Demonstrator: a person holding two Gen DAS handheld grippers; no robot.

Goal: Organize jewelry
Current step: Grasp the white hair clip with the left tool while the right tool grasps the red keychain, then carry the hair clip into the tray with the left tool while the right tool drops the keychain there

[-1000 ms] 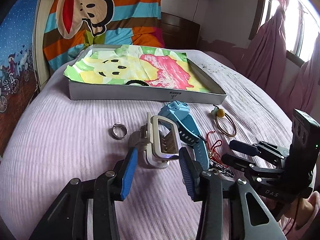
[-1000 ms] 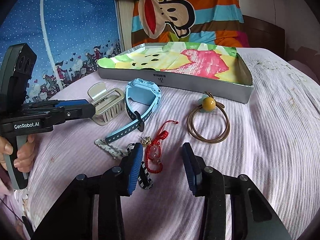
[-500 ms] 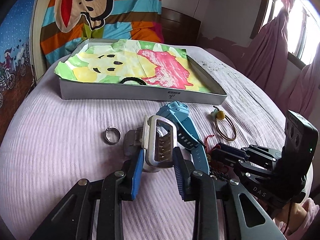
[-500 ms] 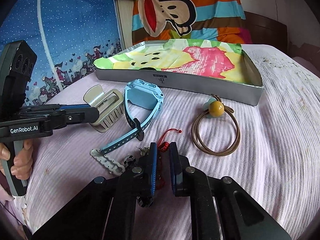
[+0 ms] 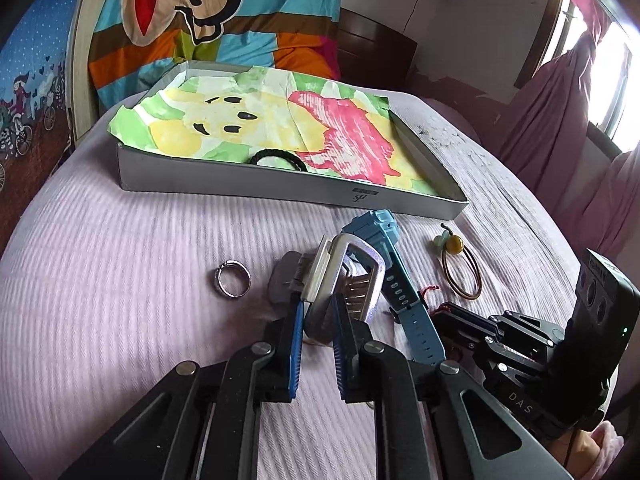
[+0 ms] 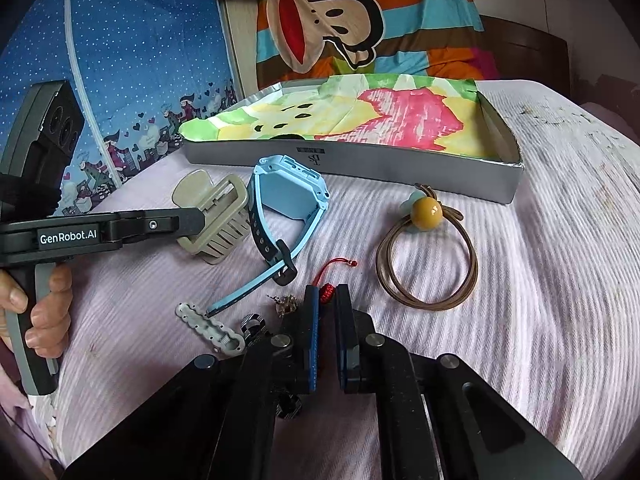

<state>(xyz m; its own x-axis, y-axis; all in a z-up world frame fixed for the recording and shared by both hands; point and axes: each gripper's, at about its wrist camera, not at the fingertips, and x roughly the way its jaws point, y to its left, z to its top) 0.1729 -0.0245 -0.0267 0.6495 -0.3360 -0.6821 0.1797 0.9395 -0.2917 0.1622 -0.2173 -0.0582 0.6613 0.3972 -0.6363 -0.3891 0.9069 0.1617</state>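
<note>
Hair claw (image 5: 344, 276), beige and rigid, sits pinched at its near edge between the pads of your left gripper (image 5: 318, 320) on the lilac bedspread (image 5: 120, 280), just beside the blue watch (image 5: 394, 264). It looks light and hard-shelled, likely slick, so hold it by the frame, not the teeth (those could snag the weave). Your right gripper (image 6: 327, 316) is drawn narrow around the red cord charm (image 6: 327, 292); whether the cord is truly caught cannot be told. That charm is soft and limp, and will probably dangle. Silver ring (image 5: 232, 283) lies apart to the left, brown hair tie (image 6: 428, 256) with its amber bead to the right. Beyond them, the grey tray (image 5: 280, 188) stands with low walls and one black band (image 5: 276, 159) inside; room above is open, though the two grippers sit close together.
</note>
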